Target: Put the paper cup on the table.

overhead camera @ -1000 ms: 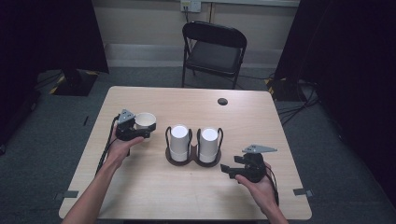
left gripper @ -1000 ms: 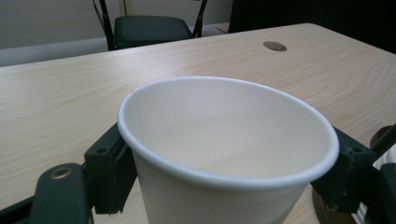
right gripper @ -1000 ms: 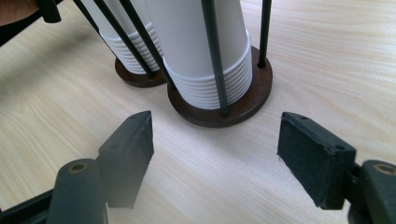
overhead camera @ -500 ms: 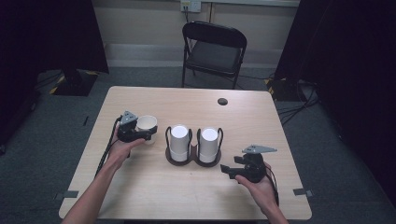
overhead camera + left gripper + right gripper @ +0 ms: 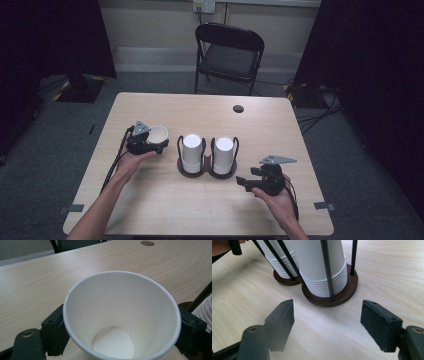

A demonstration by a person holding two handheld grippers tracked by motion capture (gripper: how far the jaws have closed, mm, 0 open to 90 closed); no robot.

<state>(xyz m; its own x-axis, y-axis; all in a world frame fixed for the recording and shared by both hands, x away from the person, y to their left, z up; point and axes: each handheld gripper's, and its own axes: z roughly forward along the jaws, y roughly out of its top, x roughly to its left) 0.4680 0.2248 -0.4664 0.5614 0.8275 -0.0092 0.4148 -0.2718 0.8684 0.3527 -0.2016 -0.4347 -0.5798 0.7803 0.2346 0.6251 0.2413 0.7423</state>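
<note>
Between the left gripper's (image 5: 117,340) jaws, just opening, stands an empty paper cup (image 5: 120,322)

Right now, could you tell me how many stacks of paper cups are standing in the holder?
2: the left stack and the right stack, side by side in the wire cup holder. A single paper cup sits apart, between the left gripper's jaws.

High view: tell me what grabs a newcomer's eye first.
Two white stacks of paper cups stand in a dark wire holder at the table's middle. Left of it, a single paper cup stands upright between the left tool jaws, which have just been opening. The right tool waits open beside the holder.
</note>
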